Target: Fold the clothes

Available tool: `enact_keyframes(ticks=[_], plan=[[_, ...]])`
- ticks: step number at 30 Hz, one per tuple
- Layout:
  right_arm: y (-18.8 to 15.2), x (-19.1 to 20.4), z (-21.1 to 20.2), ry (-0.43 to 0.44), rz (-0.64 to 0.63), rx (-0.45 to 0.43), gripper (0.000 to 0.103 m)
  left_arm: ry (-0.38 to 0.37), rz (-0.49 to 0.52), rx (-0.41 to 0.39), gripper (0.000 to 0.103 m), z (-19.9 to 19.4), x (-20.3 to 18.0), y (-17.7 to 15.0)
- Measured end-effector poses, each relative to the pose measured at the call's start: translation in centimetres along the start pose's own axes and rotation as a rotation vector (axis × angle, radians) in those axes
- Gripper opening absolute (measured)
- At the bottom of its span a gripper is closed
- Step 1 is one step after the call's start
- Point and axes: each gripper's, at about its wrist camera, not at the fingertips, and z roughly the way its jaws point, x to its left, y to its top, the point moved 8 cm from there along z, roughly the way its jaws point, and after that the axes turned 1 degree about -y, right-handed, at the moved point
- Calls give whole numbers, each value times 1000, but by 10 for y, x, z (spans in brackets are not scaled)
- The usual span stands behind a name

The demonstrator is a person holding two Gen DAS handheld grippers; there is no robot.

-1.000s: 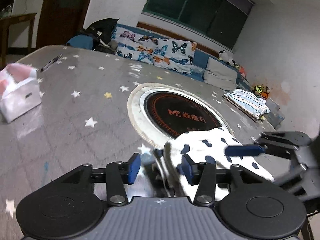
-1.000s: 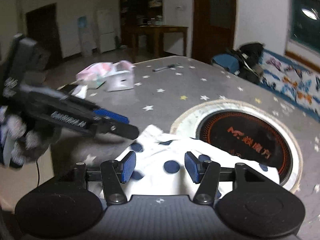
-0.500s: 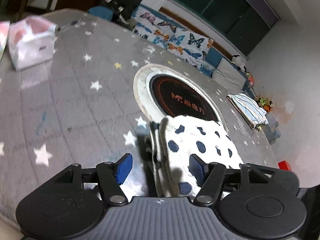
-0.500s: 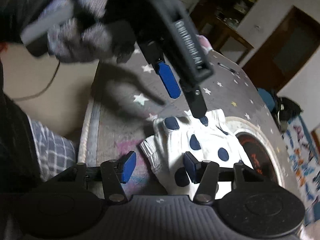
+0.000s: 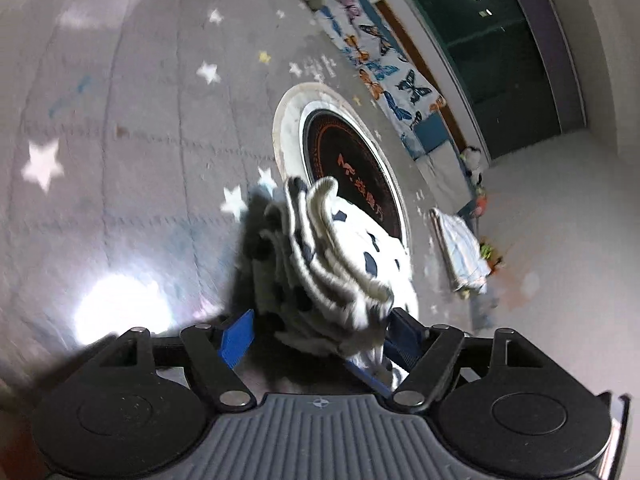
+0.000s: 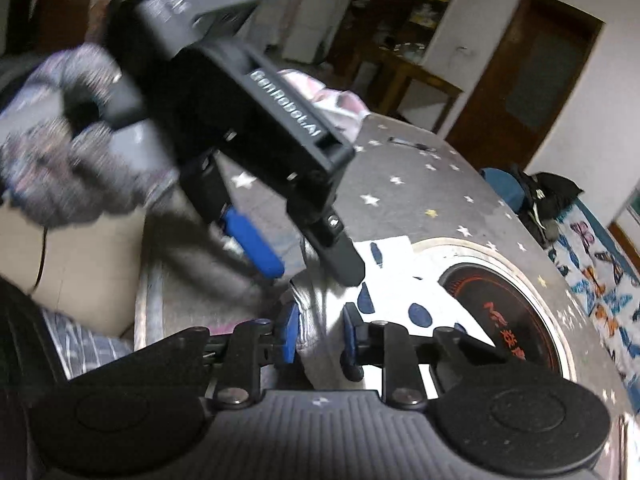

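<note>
I am working over a grey quilted table cover scattered with white stars [image 5: 120, 128], with a round black hob ringed in white [image 5: 344, 160] set into its middle. Beyond the table runs a bench with butterfly-print cushions [image 5: 384, 72], a folded striped cloth [image 5: 460, 252] and a dark green window [image 5: 504, 52]; in the right wrist view I see a brown wooden door [image 6: 528, 84] and a dark shelf at the back.

The white cloth with navy dots [image 5: 332, 264] lies bunched in stacked folds at the near edge of the hob. My left gripper [image 5: 320, 338] points down at it, its blue pads having just been spreading — the folds sit between them, and only the right-hand pad seems to touch fabric. From the right wrist camera that same tool hangs tilted over the cloth, carried by a gloved hand [image 6: 64, 136].

My right gripper [image 6: 318, 334] has just been closing — its pads now pinch a grey-white fold of the cloth at its near corner.
</note>
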Motion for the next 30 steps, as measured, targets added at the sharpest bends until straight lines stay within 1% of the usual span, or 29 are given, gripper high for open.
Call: enact_keyframes(ticks=[4, 8, 10, 12, 13, 14, 15, 20, 23, 26, 28, 30], plan=[[3, -6, -6, -7, 48, -19, 21, -53, -83, 17, 77, 7, -1, -6], [0, -8, -9, 2, 66, -24, 20, -46, -100, 21, 75, 20, 0, 1], [-1, -7, -10, 6, 74, -26, 20, -48, -104, 26, 72, 25, 0, 4], [-2, -8, -12, 8, 83, -30, 19, -54, -103, 29, 65, 28, 0, 8], [-2, -8, -12, 9, 89, -33, 19, -57, -102, 31, 63, 29, 0, 9], [-3, -7, -13, 13, 91, -33, 19, -52, -98, 32, 56, 30, 1, 11], [-3, -7, -13, 18, 92, -33, 19, -51, -95, 32, 47, 31, 1, 11], [-8, -4, -8, 31, 86, -26, 21, -67, -109, 46, 45, 33, 9, 12], [-10, 4, -6, 50, 60, -14, 24, -79, -102, 62, 50, 36, 10, 13], [-10, 8, -8, 66, 53, -21, 25, -89, -95, 73, 56, 37, 11, 14], [-8, 6, -10, 80, 58, -32, 26, -90, -88, 71, 55, 38, 10, 15], [-8, 7, -13, 100, 63, -39, 27, -85, -73, 64, 51, 39, 9, 15]])
